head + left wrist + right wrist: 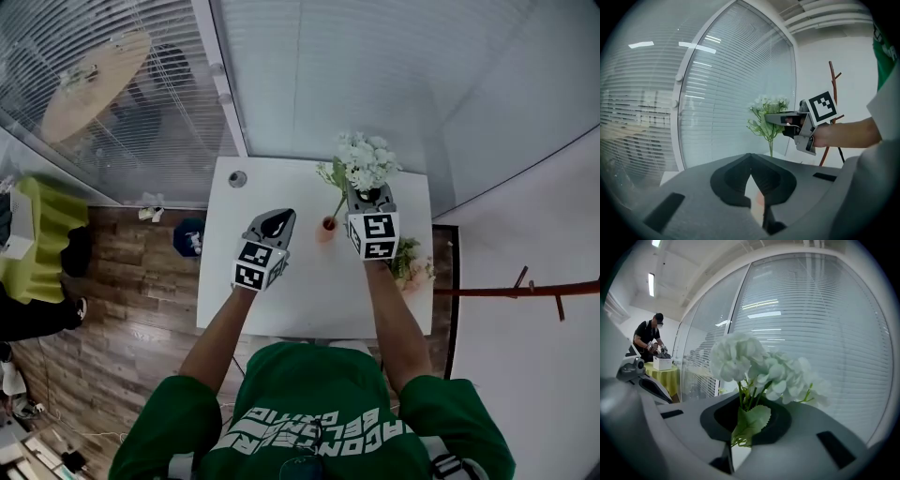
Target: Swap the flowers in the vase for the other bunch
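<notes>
Two bunches are seen in the head view. The white flowers (366,161) are pinched by the right gripper (369,195) just beside the vase (327,228), and a pink bunch (412,262) lies on the tabletop (300,300).

Left gripper view: the left gripper (751,180) is pressed together, nothing held.

Right gripper view: the stems (741,400) are clamped between the jaws.

The step is judged mid-swap. If the white flowers are going in, the stem ends must next be lined up over the narrow vase mouth.

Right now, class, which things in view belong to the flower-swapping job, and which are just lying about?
Job in hand: white flowers, gripped by the right gripper; small vase; pinkish bunch on the table; left gripper, shut and empty.

Lying about: small round grey object on the table; blue item on the floor; brown coat stand; yellow-covered side table.
</notes>
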Action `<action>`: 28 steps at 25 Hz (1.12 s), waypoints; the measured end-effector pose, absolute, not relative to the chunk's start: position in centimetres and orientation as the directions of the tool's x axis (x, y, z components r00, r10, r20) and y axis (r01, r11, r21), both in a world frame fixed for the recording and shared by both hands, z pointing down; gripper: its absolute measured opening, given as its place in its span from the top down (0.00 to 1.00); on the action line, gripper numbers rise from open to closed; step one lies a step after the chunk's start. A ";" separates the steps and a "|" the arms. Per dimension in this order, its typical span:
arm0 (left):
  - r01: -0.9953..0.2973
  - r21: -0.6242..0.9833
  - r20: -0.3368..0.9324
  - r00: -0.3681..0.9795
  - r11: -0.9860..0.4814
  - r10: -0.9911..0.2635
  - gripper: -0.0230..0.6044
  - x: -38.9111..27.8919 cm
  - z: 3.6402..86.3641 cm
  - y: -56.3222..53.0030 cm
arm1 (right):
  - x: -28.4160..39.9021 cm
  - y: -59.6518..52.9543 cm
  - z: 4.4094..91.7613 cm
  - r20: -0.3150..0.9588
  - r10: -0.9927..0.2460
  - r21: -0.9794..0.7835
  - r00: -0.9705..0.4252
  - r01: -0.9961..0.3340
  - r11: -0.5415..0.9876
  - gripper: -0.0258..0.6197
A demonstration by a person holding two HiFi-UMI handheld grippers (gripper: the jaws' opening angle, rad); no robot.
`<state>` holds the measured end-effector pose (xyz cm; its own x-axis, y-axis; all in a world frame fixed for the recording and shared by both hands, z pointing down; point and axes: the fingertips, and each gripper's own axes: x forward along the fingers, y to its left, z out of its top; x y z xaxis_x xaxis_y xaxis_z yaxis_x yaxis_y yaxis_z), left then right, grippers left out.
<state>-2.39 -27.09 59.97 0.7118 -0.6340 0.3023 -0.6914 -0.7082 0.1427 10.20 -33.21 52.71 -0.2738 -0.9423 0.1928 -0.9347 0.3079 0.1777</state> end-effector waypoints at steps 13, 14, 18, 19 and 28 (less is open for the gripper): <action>-0.692 0.163 0.321 0.711 -0.703 -0.626 0.95 -2.3 64.7 -26.7 | 9.3 -31.8 59.8 0.241 -0.925 0.180 -0.295 -0.923 0.341 0.90; -0.691 0.163 0.321 0.712 -0.704 -0.624 0.95 -2.3 64.9 -26.6 | 9.3 -31.6 60.2 0.245 -0.923 0.177 -0.295 -0.923 0.342 0.90; -0.686 0.166 0.324 0.716 -0.708 -0.618 0.95 -2.0 65.4 -26.4 | 8.7 -30.9 61.4 0.260 -0.916 0.172 -0.304 -0.919 0.354 0.90; -0.686 0.167 0.324 0.717 -0.709 -0.617 0.95 -2.0 65.5 -26.3 | 8.4 -30.8 61.7 0.265 -0.913 0.175 -0.309 -0.916 0.360 0.90; -0.689 0.170 0.319 0.715 -0.705 -0.622 0.95 -2.4 65.4 -25.9 | 7.1 -29.6 64.4 0.309 -0.897 0.185 -0.317 -0.905 0.384 0.90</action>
